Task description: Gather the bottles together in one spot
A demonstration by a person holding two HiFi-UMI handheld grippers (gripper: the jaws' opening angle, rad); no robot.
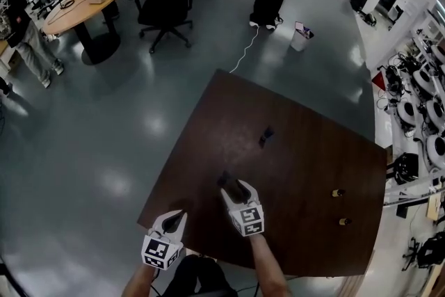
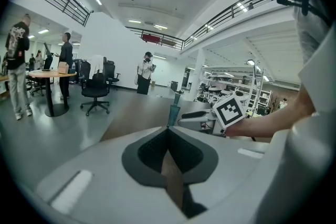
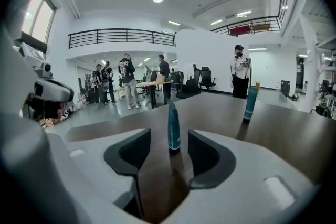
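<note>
The polished grey floor [image 1: 104, 135] is spreading glossy and reflective around the table [image 1: 306, 149]. The table is a large, dark brown slab with a wood-grained, squarish top and sharp corners, and it is sitting turned so that one corner is pointing away from the person.

The two grippers are smooth white plastic shells with dark, curved jaw pads, and each is carrying a black-and-white marker cube. Both are working at the table's near side. The left gripper [image 1: 178, 218] is sitting by the near-left edge with its jaws pressed together at the tips, pinching nothing. The right gripper [image 1: 233, 186] is reaching further in with its jaws spread.

The near bottle [image 3: 173, 126] is standing upright on the wood between those spread jaws. It is a slim teal tube tapering to a pointed top above a dark base, and a gap is showing on each side, so the pads are not touching it. The far bottle [image 3: 250, 103], the same teal and slender shape, is standing upright well apart from it, toward the table's middle. Two small brownish objects [image 1: 338, 193] are sitting close to the right edge, too small to identify.

Both bottles are standing well in from every edge. Bare wood is stretching between them and all around the far one.
</note>
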